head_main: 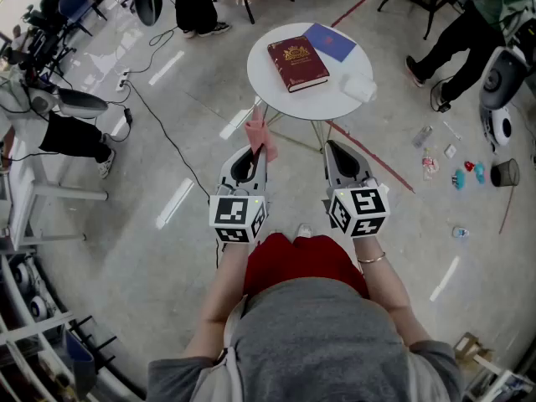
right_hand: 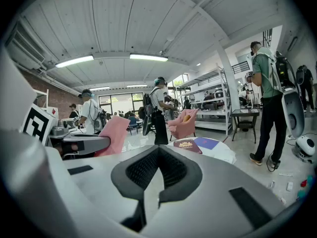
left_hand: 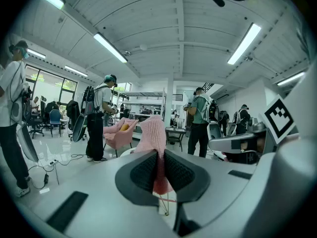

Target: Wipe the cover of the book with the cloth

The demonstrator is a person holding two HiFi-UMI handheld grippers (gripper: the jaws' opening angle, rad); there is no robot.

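A dark red book (head_main: 297, 63) with a gold emblem lies flat on a small round white table (head_main: 276, 90) ahead of me. My left gripper (head_main: 255, 152) is held short of the table's near edge, shut on a pink cloth (head_main: 256, 132) that sticks up past its tips. The left gripper view has the pink cloth (left_hand: 153, 138) pinched between the black pads of that gripper (left_hand: 159, 155). My right gripper (head_main: 335, 153) is level with the left one, shut with nothing in it. In the right gripper view the book (right_hand: 187, 145) lies beyond the closed tips of this gripper (right_hand: 158, 148).
A blue booklet (head_main: 329, 42) and a white wad (head_main: 358, 86) also lie on the table. Cables (head_main: 159, 124) run over the floor at left. Small items (head_main: 456, 174) are scattered at right. A person (head_main: 469, 23) stands near the table's far right. A pink armchair (right_hand: 182, 125) is behind the table.
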